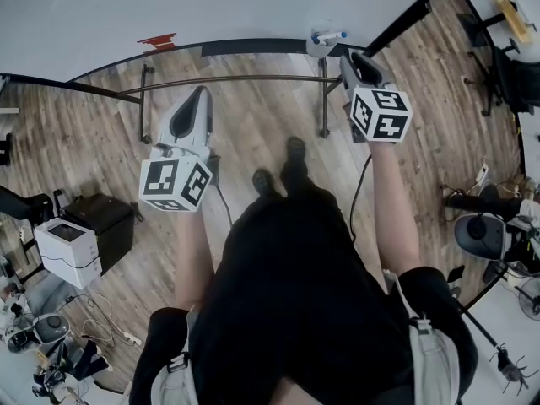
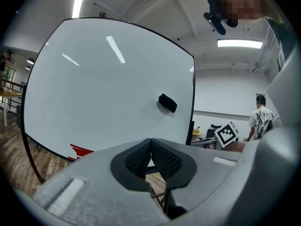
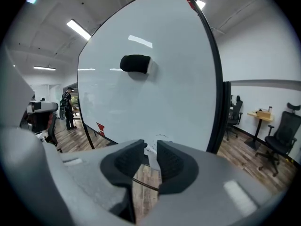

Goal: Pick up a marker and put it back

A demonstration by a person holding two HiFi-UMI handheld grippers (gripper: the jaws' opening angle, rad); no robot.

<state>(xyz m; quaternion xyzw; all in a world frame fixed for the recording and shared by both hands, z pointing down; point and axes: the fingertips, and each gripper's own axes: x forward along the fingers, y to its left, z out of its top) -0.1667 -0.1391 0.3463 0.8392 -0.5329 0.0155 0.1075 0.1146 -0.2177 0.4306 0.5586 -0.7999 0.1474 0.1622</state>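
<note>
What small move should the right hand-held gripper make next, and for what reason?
Probably ease the right hand-held gripper forward and a little left, toward the marker at the lower edge of the whiteboard. Its jaws stand apart, empty, and the marker lies just beyond its tip; the left hand-held gripper is shut.

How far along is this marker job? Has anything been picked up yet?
Nothing looks done: the marker lies at the lower edge of the whiteboard, untouched by either gripper. In hand: the right gripper hangs close to it, jaws apart and empty; the left gripper is shut on nothing, off to the side. Left: grasp, lift, put it back.
</note>
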